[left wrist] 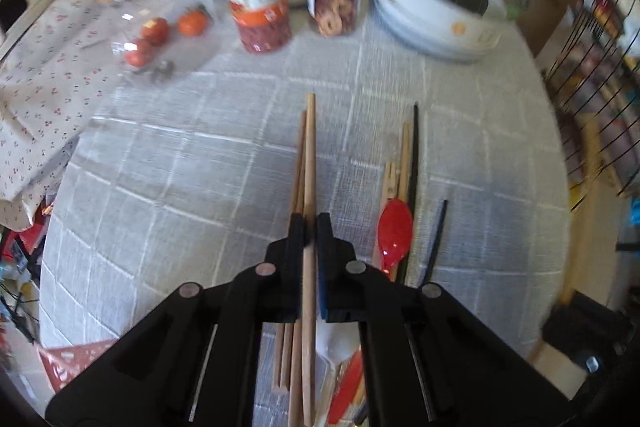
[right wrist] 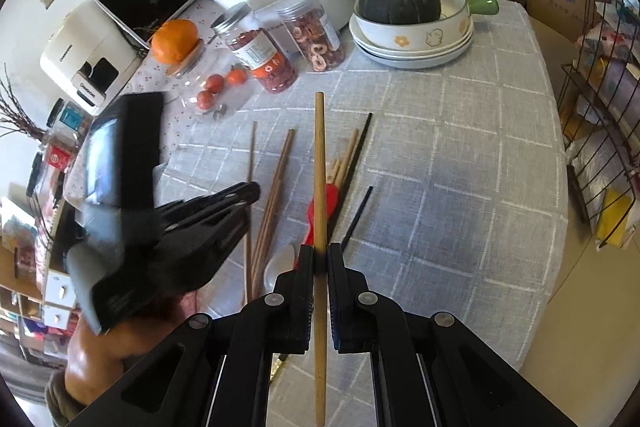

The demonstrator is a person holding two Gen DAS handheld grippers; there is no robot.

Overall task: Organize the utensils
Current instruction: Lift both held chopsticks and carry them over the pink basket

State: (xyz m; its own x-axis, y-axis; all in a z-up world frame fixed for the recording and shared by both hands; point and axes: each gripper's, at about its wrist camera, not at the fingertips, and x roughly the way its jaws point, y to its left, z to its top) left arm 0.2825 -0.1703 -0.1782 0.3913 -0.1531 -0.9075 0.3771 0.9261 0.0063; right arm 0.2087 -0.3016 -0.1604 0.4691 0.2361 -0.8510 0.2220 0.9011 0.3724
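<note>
While each gripper pinches a pale wooden chopstick lengthwise, left gripper and right gripper hold sticks above the grey checked worktop. Likely they are pairing them, away from the red plastic spoon and loose brown chopsticks.

My left gripper has its jaws pinched nearly together, fingers pointing toward the far side. My right gripper is clamped the same way, level, fingers pointing far. From the right wrist view the left gripper sits to the left, slightly farther out, with my bare left forearm behind it.
</note>
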